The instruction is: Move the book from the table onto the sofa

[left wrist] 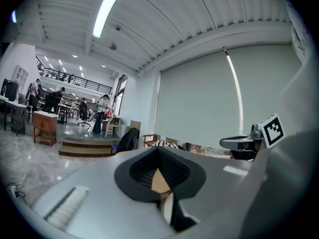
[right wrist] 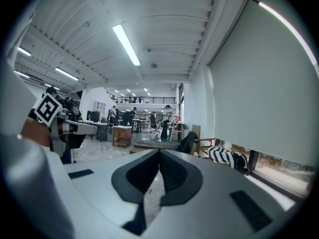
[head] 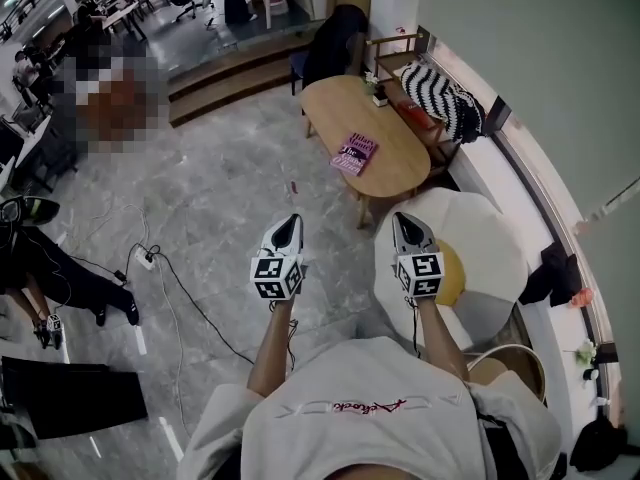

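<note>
Book [head: 355, 153]: pink and purple cover, flat on the wooden counter, towards its nearer end, well apart from both claws.
Counter [head: 330, 103]: oval, pale wood, standing ahead on the floor, a few small items at its far edge.
Sofa [head: 488, 180]: white, along the window wall to the right of the counter, with a black-and-white striped cushion [head: 440, 93] at its far end.
Left claw [head: 287, 233]: held out in front of the body, jaws clenched together, nothing between them.
Right claw [head: 410, 233]: beside the left one, pointing the same way, jaws clenched together, empty.
Round seat [head: 495, 258]: white, with a yellow cushion [head: 452, 273] on top, below and just right of the right claw.
Floor [head: 220, 188]: grey marble, dark cables and a power strip [head: 146, 259] on the left.
</note>
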`<state>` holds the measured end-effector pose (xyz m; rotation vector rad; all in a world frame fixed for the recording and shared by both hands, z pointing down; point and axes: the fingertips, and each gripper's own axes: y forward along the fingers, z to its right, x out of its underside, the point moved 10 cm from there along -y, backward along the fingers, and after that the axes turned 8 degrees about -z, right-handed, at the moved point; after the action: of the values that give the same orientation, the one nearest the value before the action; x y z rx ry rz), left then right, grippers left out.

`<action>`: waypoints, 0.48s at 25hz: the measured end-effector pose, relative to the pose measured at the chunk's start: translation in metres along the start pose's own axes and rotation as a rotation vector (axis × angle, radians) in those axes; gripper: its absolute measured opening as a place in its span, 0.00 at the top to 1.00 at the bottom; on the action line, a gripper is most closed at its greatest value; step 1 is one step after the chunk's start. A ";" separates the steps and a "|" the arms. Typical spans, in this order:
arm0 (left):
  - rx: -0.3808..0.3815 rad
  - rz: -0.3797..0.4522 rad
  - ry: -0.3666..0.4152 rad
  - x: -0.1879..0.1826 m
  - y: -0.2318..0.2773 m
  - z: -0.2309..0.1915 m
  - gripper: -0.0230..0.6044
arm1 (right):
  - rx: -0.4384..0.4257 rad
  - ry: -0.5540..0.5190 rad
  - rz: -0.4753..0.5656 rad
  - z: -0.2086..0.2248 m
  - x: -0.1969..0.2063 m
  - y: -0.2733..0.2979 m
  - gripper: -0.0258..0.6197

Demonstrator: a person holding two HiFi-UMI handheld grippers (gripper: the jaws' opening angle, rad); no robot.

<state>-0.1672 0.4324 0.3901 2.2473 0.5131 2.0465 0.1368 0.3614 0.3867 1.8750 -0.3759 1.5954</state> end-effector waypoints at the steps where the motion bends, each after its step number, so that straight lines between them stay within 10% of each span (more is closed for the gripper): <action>1: 0.002 -0.001 0.001 0.000 0.002 0.000 0.95 | 0.001 0.001 -0.002 0.001 0.001 0.001 0.95; 12: 0.017 -0.019 0.001 -0.001 0.035 -0.009 0.95 | -0.007 -0.002 -0.012 0.013 0.003 0.030 0.95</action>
<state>-0.1693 0.3974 0.4000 2.2410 0.5519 2.0424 0.1295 0.3312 0.3973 1.8704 -0.3700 1.5819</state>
